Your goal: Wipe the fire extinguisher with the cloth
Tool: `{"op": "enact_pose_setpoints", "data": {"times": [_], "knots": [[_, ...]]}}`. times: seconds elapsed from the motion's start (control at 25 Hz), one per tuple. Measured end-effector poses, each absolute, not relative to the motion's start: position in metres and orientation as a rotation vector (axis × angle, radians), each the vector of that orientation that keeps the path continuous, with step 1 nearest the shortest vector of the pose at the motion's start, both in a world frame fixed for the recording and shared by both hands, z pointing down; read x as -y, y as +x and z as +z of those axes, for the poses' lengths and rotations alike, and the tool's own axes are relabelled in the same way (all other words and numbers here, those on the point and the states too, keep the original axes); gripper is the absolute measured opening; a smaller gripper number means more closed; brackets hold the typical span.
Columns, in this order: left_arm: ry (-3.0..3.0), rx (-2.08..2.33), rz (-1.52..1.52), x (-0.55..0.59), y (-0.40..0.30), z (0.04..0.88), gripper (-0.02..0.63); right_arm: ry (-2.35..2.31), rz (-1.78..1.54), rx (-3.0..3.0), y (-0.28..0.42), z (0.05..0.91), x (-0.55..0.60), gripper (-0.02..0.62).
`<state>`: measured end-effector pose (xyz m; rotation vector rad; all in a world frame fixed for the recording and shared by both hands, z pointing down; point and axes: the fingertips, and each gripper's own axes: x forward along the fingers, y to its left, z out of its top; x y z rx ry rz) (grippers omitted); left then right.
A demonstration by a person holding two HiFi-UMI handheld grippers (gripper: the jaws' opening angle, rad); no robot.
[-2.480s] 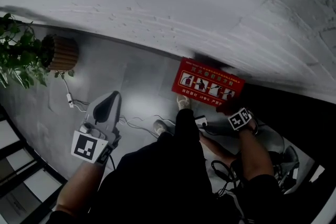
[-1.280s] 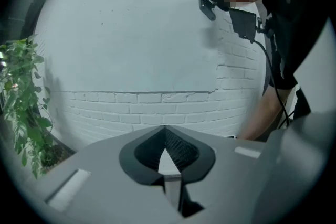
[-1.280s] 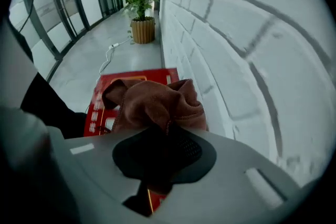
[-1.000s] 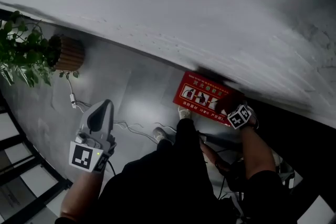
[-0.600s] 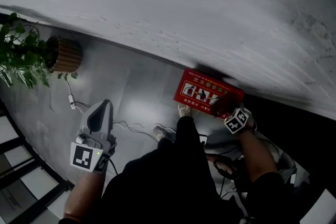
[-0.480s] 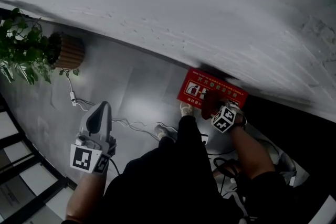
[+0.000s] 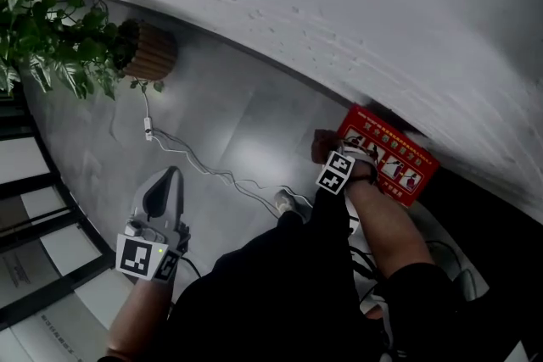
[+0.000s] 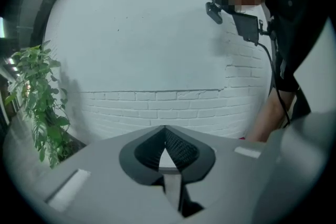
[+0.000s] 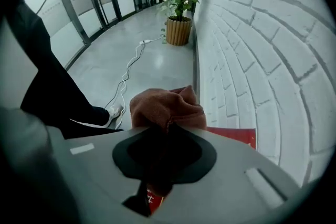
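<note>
Right claw (image 9: 160, 134), grey plastic with two jaws, clamped tight on a bunched rust-brown towelling cloth (image 9: 167, 106), wad bulging out past the pads. Hangs now off the left end of the flat red fire extinguisher box with white pictograms (image 7: 392, 155), over smooth grey floor (image 7: 237, 119), just beside the box; half a second back was over its face, a second back at its right end. Box itself lying at the foot of the white brick wall (image 7: 356, 4). Left claw (image 8: 165, 139), same grey make, closed to a point on nothing, held out over the floor at lower left much as before. Shows more of the leafy green plant in a ribbed wooden pot (image 7: 68, 38) and the thin white cable (image 7: 197, 164) than earlier
</note>
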<state>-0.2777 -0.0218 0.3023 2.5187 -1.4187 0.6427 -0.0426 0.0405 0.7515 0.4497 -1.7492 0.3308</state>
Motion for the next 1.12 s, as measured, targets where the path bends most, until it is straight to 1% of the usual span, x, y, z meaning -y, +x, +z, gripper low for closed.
{"op": "enact_pose_setpoints", "data": {"times": [0.16, 0.56, 0.72, 0.84, 0.88, 0.96, 1.12], "knots": [[2.548, 1.361, 0.639, 0.017, -0.265, 0.306, 0.0, 0.488, 0.39, 1.736, -0.018, 0.75, -0.056, 0.052], [2.683, 1.105, 0.529, 0.027, -0.187, 0.311, 0.0, 0.71, 0.619, 1.46, 0.162, 0.745, -0.197, 0.051], [2.733, 1.012, 0.515, 0.033, -0.157, 0.311, 0.0, 0.734, 0.73, 1.326, 0.215, 0.746, -0.25, 0.051], [2.77, 0.989, 0.492, 0.039, -0.141, 0.304, 0.0, 0.824, 0.914, 1.202, 0.251, 0.745, -0.285, 0.052], [2.782, 0.985, 0.485, 0.04, -0.138, 0.301, 0.0, 0.884, 0.944, 1.202, 0.258, 0.741, -0.286, 0.052], [2.793, 0.987, 0.484, 0.042, -0.136, 0.297, 0.0, 0.953, 0.893, 1.306, 0.251, 0.726, -0.265, 0.052], [2.755, 1.047, 0.482, 0.047, -0.145, 0.299, 0.0, 0.958, 0.642, 1.602, 0.188, 0.691, -0.178, 0.051]]}}
